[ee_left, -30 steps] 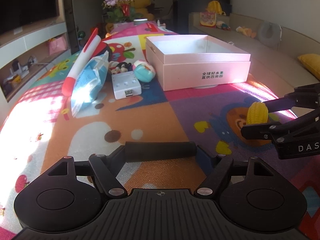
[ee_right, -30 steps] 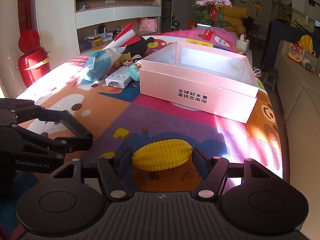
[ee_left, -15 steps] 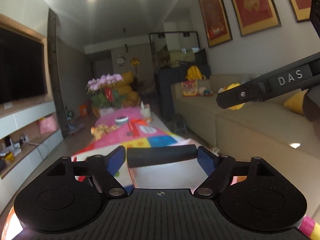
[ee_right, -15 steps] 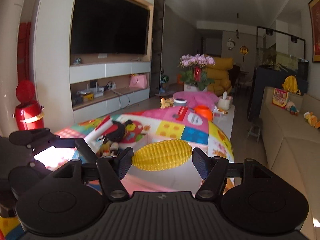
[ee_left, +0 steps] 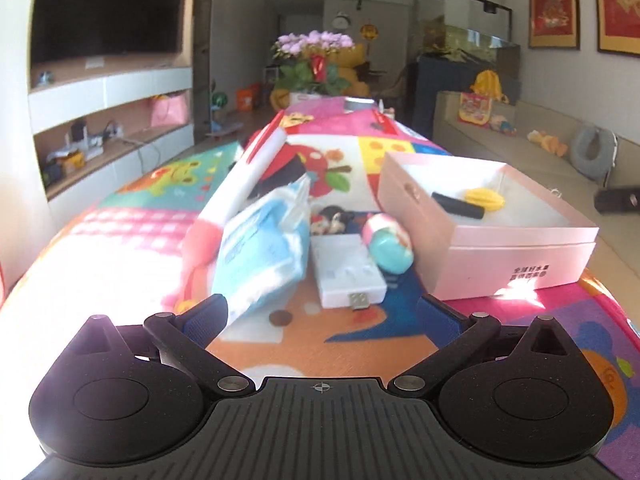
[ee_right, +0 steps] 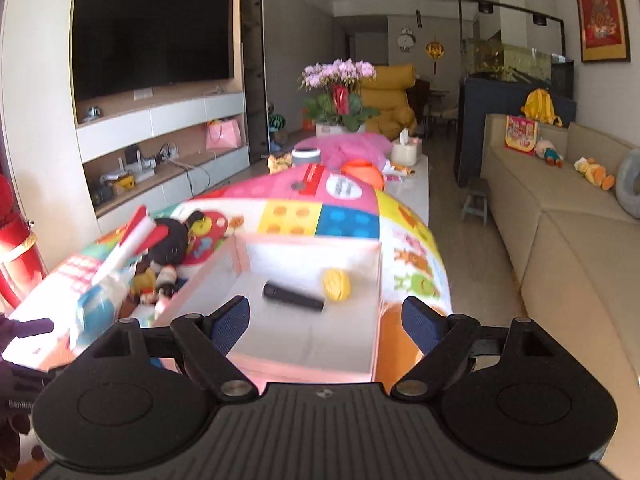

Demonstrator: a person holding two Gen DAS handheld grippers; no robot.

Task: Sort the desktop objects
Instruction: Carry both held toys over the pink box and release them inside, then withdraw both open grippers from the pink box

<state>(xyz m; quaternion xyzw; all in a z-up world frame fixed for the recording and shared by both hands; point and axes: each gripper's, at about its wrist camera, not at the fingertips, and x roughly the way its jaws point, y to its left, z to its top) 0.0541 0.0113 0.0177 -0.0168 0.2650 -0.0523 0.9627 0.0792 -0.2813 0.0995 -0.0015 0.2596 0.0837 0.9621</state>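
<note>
The pink box (ee_left: 516,248) stands open on the colourful mat. Inside it lie a black cylinder (ee_left: 458,206) and a yellow toy corn (ee_left: 485,199); both also show in the right wrist view, the cylinder (ee_right: 293,297) left of the corn (ee_right: 337,284). My left gripper (ee_left: 320,316) is open and empty, low over the mat in front of a white USB hub (ee_left: 347,270). My right gripper (ee_right: 325,324) is open and empty above the near side of the box (ee_right: 304,364).
Left of the box lie a blue tissue pack (ee_left: 260,252), a teal and pink egg toy (ee_left: 389,242), a small Mickey figure (ee_left: 332,216) and a red and white tube (ee_left: 240,184). A sofa (ee_right: 560,208) runs along the right. A flower pot (ee_left: 312,68) stands at the far end.
Both grippers held their objects a second ago, lifted and swung over the box. Now both are open, and the black cylinder and the corn lie in the box.
</note>
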